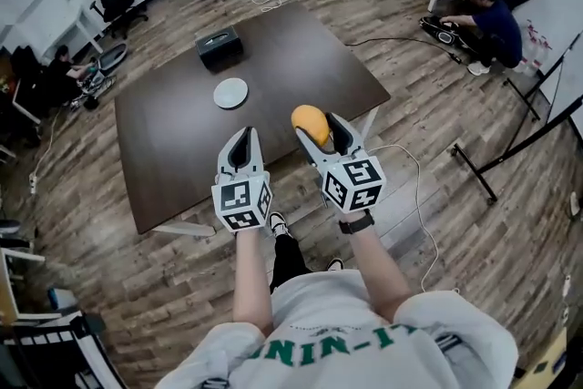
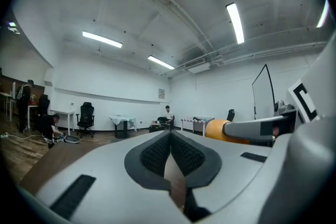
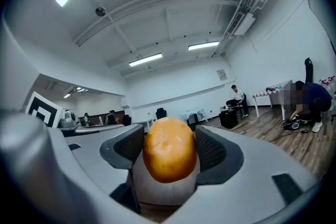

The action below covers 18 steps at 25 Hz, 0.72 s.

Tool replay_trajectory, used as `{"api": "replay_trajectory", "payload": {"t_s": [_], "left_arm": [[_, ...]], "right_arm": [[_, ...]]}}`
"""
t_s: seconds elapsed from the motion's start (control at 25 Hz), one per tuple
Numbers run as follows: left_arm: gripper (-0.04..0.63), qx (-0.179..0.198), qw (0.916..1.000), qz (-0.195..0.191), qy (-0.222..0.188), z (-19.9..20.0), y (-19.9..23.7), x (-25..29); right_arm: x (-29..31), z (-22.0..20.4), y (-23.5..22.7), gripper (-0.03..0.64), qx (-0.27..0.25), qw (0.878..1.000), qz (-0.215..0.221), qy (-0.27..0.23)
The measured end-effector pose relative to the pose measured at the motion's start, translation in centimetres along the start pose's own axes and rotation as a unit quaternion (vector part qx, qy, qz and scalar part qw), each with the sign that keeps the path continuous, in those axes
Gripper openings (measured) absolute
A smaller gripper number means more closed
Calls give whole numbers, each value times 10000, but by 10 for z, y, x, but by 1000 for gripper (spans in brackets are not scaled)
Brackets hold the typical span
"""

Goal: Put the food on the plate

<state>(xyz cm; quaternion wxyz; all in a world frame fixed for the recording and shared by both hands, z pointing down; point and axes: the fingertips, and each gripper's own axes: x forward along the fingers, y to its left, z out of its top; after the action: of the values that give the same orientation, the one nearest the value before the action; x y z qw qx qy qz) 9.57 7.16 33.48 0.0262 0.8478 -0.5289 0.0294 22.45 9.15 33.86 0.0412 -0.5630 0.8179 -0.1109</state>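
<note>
An orange, egg-shaped piece of food (image 1: 310,122) sits between the jaws of my right gripper (image 1: 318,128), which is shut on it over the near edge of the dark table (image 1: 173,159). In the right gripper view the food (image 3: 169,149) fills the gap between the two black pads. My left gripper (image 1: 242,141) hovers beside it to the left with its jaws shut and nothing between them (image 2: 170,148). From the left gripper view the food (image 2: 220,128) shows at the right. A small pale round plate (image 1: 230,93) lies near the table's middle, well beyond both grippers.
A black box (image 1: 219,46) stands on the table behind the plate. A person (image 1: 487,23) crouches on the wooden floor at the far right near a black stand (image 1: 515,141). Office chairs, tables and a cable lie around the room's far side.
</note>
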Motion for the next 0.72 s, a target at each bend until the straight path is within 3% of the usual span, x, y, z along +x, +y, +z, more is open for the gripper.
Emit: {"api": "replay_trajectory", "payload": {"t_s": [0.4, 0.72], "left_arm": [[14, -66, 9991, 423, -53, 22, 142, 86], [14, -59, 9983, 570, -45, 23, 251, 136]], "right_arm": [[173, 25, 33, 313, -234, 9991, 359, 60], [282, 13, 54, 313, -173, 9988, 393, 213]]}}
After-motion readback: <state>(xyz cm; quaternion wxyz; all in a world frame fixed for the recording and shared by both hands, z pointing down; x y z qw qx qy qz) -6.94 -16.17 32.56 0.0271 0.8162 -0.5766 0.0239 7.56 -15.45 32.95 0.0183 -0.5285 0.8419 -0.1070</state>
